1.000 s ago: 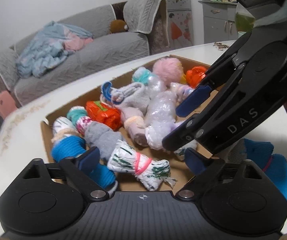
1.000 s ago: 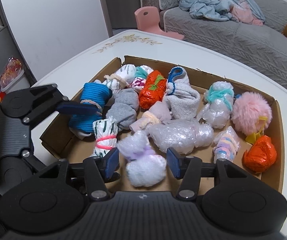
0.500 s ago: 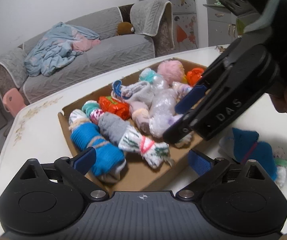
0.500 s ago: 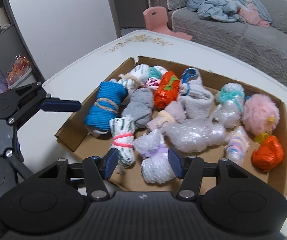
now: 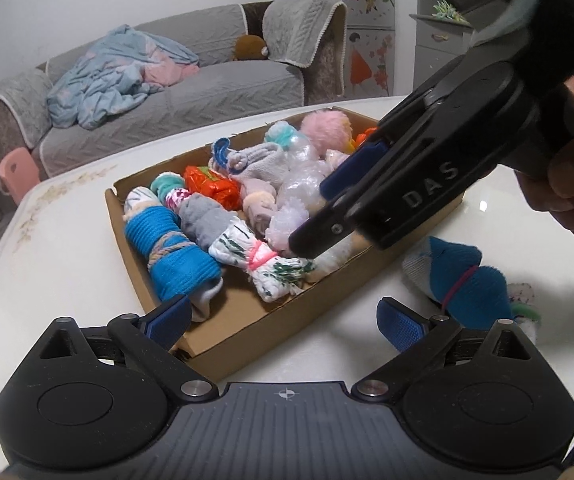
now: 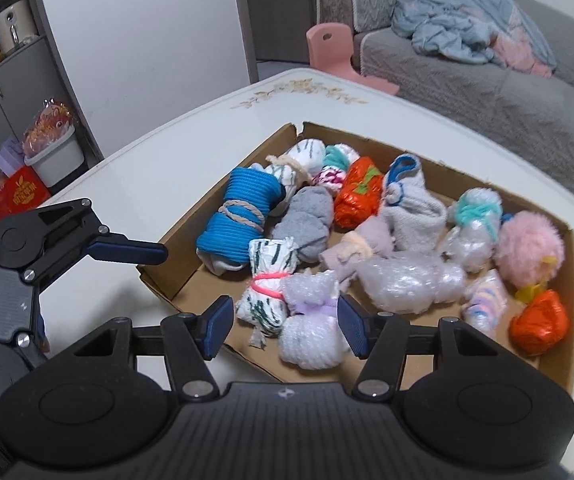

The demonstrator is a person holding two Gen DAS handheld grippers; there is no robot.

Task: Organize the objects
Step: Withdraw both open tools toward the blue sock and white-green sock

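From the left wrist, the left gripper (image 5: 283, 322) stands wide with nothing between its two blue pads, poised over the near corner of the cardboard tray (image 5: 271, 334) on the white table (image 5: 67, 264). One blue sock bundle (image 5: 469, 284) lies outside the tray on bare tabletop, something only this view shows, as is the hand (image 5: 571, 168) carrying the right gripper (image 5: 319, 216) above the tray. From the right wrist, the right gripper (image 6: 285, 326) is partly open, its pads either side of a lavender bubble-wrap bundle (image 6: 313, 320) without pressing it. Roughly fourteen bundles crowd the tray, among them two orange ones, one pink pompom (image 6: 529, 246) and one blue roll (image 6: 243, 216). The left gripper (image 6: 143, 250) hangs beyond the tray's left wall, over open table.
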